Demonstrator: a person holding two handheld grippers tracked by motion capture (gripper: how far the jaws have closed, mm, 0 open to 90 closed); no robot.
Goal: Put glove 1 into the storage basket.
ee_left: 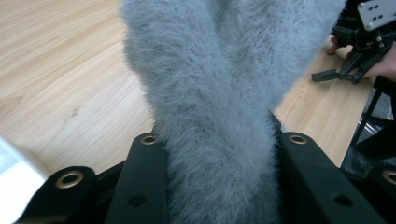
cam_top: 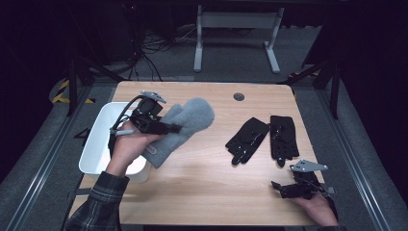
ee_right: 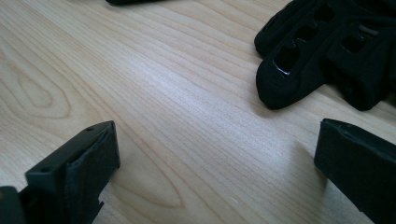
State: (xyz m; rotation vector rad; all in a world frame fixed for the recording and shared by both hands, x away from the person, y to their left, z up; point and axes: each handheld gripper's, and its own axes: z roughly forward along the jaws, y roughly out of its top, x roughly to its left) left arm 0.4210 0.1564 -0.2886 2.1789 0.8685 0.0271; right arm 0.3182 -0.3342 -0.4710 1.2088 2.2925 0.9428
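Note:
My left gripper (cam_top: pixel 177 128) is shut on a pair of fluffy grey mittens (cam_top: pixel 185 126), held lifted above the left part of the wooden table (cam_top: pixel 207 192). In the left gripper view the grey mittens (ee_left: pixel 219 93) are squeezed between the two black jaws. Two black gloves (cam_top: pixel 264 137) lie flat on the right half of the table. My right gripper (cam_top: pixel 276 187) rests near the front right edge, open with nothing between its jaws. In the right gripper view its fingertips (ee_right: pixel 88 163) stand wide apart over bare wood, with a black glove (ee_right: pixel 327 56) just ahead at upper right.
A white bin (cam_top: pixel 103 144) stands at the table's left edge, below my left hand. A round dark grommet (cam_top: pixel 238 96) sits at the table's back edge. A white desk frame (cam_top: pixel 235 33) and cables lie on the floor beyond.

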